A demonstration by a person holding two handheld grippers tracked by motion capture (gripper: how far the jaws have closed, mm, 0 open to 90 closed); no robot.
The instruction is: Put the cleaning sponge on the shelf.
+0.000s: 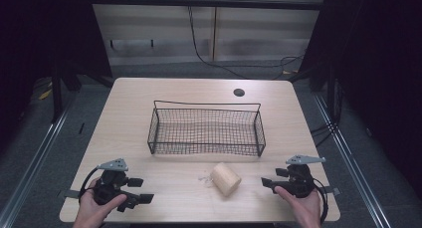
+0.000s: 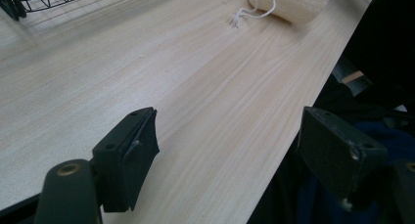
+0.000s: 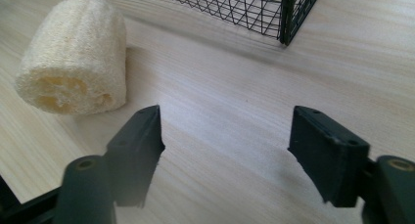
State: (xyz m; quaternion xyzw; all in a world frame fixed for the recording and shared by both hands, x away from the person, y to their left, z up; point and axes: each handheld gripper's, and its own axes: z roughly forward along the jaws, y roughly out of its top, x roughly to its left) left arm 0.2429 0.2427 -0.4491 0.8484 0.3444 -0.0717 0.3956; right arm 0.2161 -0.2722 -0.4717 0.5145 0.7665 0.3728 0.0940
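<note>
A pale loofah cylinder (image 1: 225, 178) lies on its side on the wooden table, just in front of a black wire basket (image 1: 205, 128); a thin white string trails from it (image 2: 252, 13). My left gripper (image 1: 141, 189) rests open at the table's front left, its jaws wide apart over bare wood (image 2: 227, 143). At the front right my right gripper (image 1: 265, 182) is open too, jaws pointing toward the loofah (image 3: 73, 57), which lies a short way off to its left. The basket's corner (image 3: 286, 18) shows beyond the right gripper (image 3: 225, 136). Nothing sits between either pair of jaws.
The basket holds nothing that I can see. A round black hole (image 1: 239, 92) sits in the table top near the far edge. Bare wood surrounds the basket on all sides. Cables run over the floor behind the table, and the table's front edge is close under both hands.
</note>
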